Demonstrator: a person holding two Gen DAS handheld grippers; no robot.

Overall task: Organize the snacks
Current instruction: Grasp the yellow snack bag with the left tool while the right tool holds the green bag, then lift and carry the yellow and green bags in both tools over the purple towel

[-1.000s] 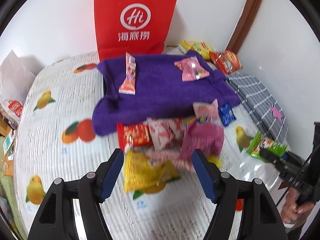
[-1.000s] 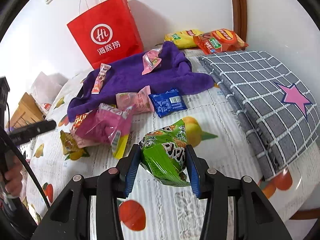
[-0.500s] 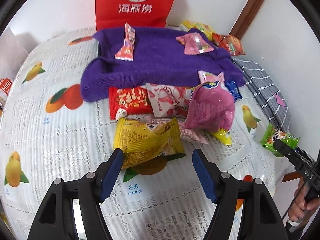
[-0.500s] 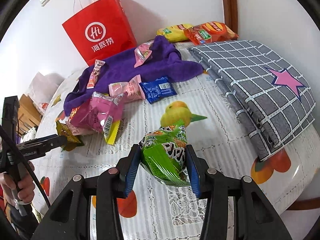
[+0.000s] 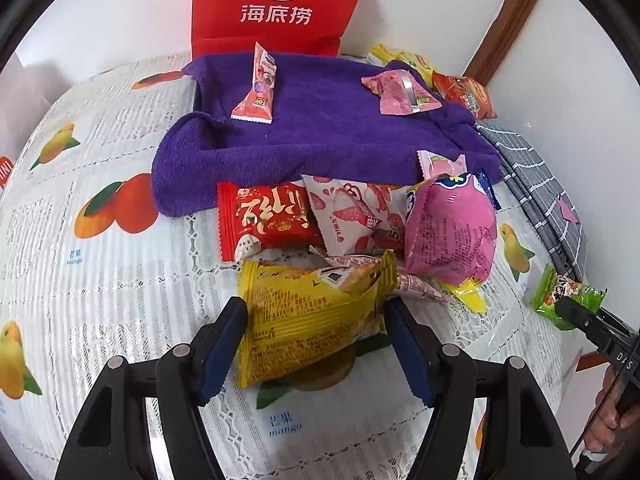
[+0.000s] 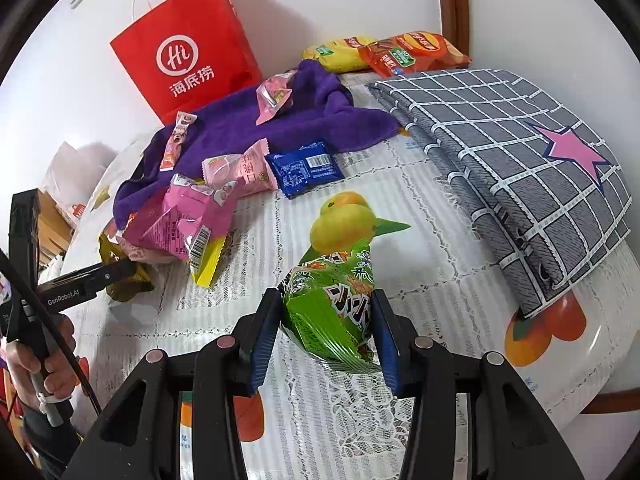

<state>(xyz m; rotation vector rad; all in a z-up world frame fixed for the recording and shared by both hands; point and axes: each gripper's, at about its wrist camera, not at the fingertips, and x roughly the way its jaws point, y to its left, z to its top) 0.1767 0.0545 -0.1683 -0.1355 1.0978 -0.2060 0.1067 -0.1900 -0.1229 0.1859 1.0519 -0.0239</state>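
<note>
My left gripper point(image 5: 314, 344) is open, its blue fingers on either side of a yellow snack packet point(image 5: 312, 312) lying on the fruit-print tablecloth; whether they touch it I cannot tell. Behind it lie a red packet point(image 5: 268, 220), a white-and-red packet point(image 5: 356, 212) and a pink bag point(image 5: 452, 232). My right gripper point(image 6: 326, 340) is shut on a green snack packet point(image 6: 336, 308), also seen in the left wrist view point(image 5: 560, 296). A purple towel point(image 5: 328, 128) holds two pink packets point(image 5: 258, 88) point(image 5: 400, 92).
A red paper bag point(image 5: 276, 4) stands against the back wall. A folded grey checked cloth point(image 6: 520, 152) lies at the right. Yellow and orange chip bags point(image 6: 384, 54) sit at the back. A blue packet point(image 6: 306, 168) and a pink packet point(image 6: 240, 170) lie near the towel.
My left gripper has moved forward and down, so the yellow packet now lies between its fingers. My right gripper still holds the green packet and has drawn back slightly towards the table's front.
</note>
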